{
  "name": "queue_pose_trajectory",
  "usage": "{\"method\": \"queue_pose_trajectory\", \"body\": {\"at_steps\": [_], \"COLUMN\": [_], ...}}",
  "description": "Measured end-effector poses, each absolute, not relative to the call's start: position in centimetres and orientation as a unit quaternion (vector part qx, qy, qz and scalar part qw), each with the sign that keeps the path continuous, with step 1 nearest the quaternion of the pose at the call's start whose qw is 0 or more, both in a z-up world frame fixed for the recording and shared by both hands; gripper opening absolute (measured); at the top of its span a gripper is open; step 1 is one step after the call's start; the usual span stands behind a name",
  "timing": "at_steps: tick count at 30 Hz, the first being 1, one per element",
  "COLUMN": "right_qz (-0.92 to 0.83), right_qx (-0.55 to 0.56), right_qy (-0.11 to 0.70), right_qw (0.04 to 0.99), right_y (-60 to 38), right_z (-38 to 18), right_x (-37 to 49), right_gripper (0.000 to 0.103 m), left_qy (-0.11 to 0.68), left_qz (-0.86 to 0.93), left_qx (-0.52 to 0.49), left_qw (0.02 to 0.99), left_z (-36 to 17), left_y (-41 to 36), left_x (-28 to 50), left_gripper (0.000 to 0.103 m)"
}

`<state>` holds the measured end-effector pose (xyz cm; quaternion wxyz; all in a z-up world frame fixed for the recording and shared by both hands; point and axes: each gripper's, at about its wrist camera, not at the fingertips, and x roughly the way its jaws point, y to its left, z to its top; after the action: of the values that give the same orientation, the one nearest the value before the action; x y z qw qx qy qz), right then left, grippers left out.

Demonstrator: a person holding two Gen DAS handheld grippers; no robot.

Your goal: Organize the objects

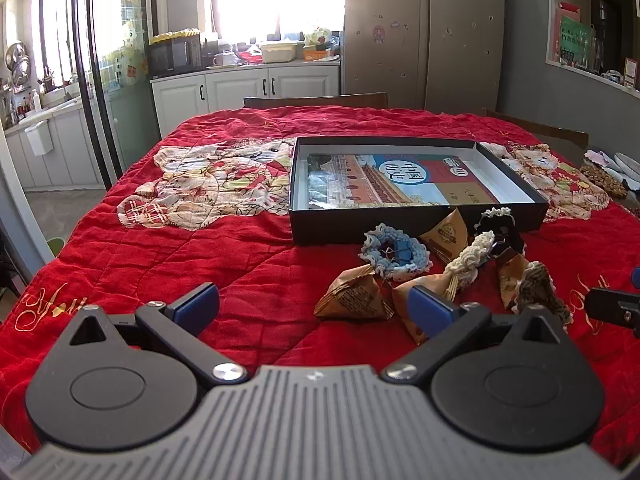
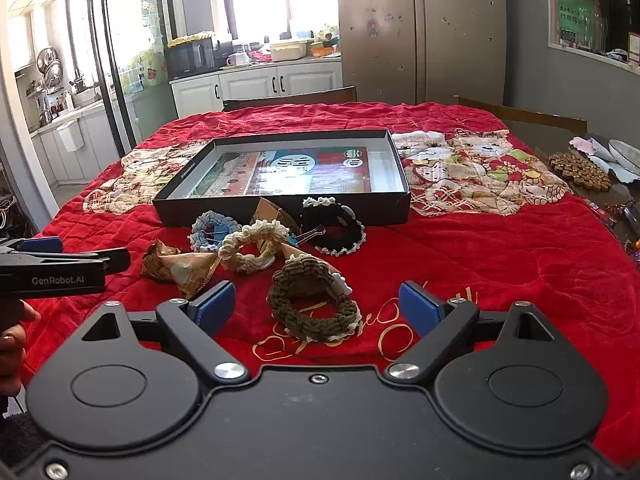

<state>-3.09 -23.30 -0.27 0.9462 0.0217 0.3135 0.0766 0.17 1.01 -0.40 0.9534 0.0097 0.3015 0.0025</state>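
Observation:
A black open box [image 1: 416, 222] [image 2: 280, 210] with a book [image 1: 400, 180] [image 2: 288, 172] inside sits on the red cloth. In front of it lie crocheted scrunchies: blue [image 1: 394, 254] [image 2: 210, 232], cream [image 1: 470, 254] [image 2: 252, 250], black [image 2: 334, 226] and brown [image 2: 312, 304] [image 1: 540, 288]. Brown paper packets [image 1: 352, 294] [image 2: 180, 268] and a binder clip [image 2: 308, 236] lie among them. My left gripper [image 1: 316, 306] is open and empty, just short of the packets; it also shows in the right wrist view [image 2: 60, 256]. My right gripper [image 2: 316, 306] is open, with the brown scrunchie between its fingers.
The table is covered with a red quilted cloth [image 1: 160, 264] [image 2: 520, 248]. A wooden trivet [image 2: 580, 170] and dishes [image 2: 624, 154] sit at the right edge. Chair backs [image 2: 292, 98] stand behind the table. Kitchen cabinets [image 1: 248, 88] and a fridge [image 1: 424, 32] are beyond.

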Motion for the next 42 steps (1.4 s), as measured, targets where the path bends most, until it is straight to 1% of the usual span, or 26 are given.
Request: {"method": "queue_pose_trajectory", "body": {"at_steps": [23,33,35,37,38,42], "right_qz": [0.063,0.055,0.057,0.061,0.063,0.067], "right_qx": [0.022,0.029,0.032,0.031,0.028,0.016], "right_qy": [0.320,0.327,0.332,0.338,0.341,0.348], "right_qw": [0.945,0.943,0.941,0.939,0.938,0.935], "right_y": [-23.8,-24.8,-25.0,-25.0,-25.0,-24.8], "right_z": [-0.9,-1.3,-1.7,-2.2,-2.4,-3.4], "right_x": [-2.3,-1.3,-0.9,-0.4,-0.2,0.6], "right_gripper": [0.087,0.079,0.076,0.071,0.070,0.062], "left_qy": [0.317,0.318,0.319,0.321,0.322,0.329], "left_qz": [-0.007,-0.059,-0.067,-0.076,-0.078,-0.088], "left_qx": [0.026,0.044,0.043,0.043,0.044,0.042], "left_qw": [0.948,0.945,0.944,0.943,0.943,0.939], "left_z": [-1.1,-2.2,-2.4,-2.7,-2.9,-3.7], "left_y": [0.8,2.0,2.0,2.0,2.0,2.2], "left_x": [0.9,1.9,2.2,2.6,2.9,3.8], "left_gripper": [0.103,0.103,0.103,0.103,0.103,0.095]}}
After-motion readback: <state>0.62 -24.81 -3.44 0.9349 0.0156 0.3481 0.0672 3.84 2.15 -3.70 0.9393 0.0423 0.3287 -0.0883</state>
